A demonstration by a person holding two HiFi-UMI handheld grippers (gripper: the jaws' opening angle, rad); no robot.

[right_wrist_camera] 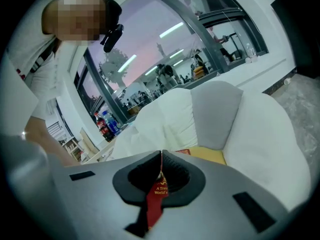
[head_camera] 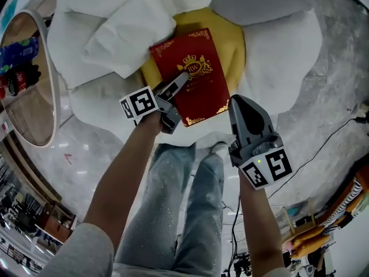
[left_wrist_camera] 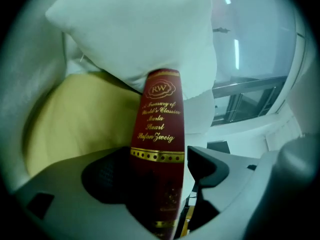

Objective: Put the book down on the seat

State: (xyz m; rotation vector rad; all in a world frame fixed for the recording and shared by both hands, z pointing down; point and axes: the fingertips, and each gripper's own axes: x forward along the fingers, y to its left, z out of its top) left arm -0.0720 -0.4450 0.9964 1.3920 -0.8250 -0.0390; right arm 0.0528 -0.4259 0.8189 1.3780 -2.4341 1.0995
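Half the book (left_wrist_camera: 157, 129) hides inside parted left hand-held gripper (left_wrist_camera: 157, 174); right hand-held gripper (right_wrist_camera: 161, 158) closed.

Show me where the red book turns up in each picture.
Head view: red book at centre, over the yellow cushion.
Left gripper view: book at centre, narrow, gold lettering showing.
Right gripper view: book low centre, a red sliver.
Shared landmark: the yellow cushion, in all three.
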